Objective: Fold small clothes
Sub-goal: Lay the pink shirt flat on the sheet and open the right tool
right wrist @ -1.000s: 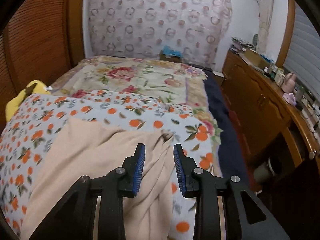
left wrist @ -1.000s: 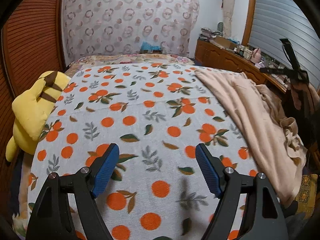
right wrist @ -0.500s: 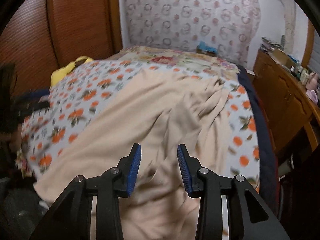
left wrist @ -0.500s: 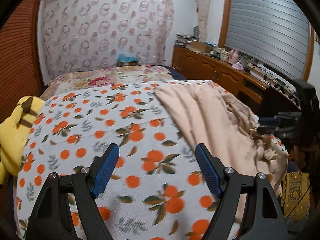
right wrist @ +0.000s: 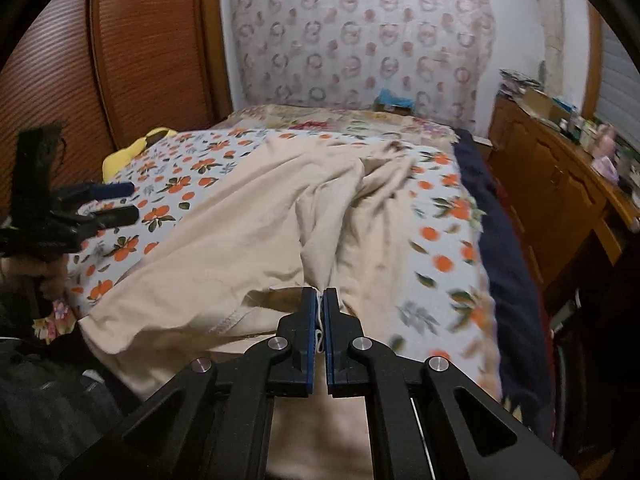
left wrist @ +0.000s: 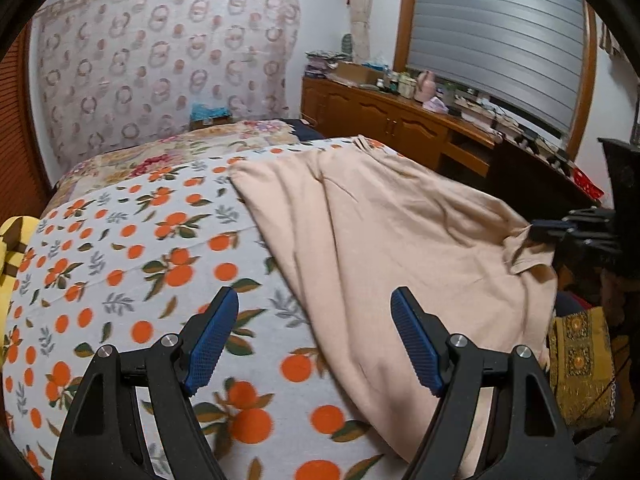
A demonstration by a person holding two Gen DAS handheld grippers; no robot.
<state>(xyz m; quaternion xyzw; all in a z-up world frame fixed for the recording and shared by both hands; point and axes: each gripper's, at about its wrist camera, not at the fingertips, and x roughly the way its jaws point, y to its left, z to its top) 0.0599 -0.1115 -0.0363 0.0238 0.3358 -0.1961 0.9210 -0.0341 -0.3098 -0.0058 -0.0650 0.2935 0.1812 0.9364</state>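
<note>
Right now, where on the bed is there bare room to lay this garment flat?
The orange-print blanket is bare between the yellow plush toy and the beige garment. The garment covers the side toward the wooden cabinet.

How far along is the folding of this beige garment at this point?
Done: no fold visible; the beige garment lies rumpled across the orange-print blanket. In hand: the right gripper has just closed on its near edge. Left: the left gripper, open and empty, must grab, then folding.
</note>
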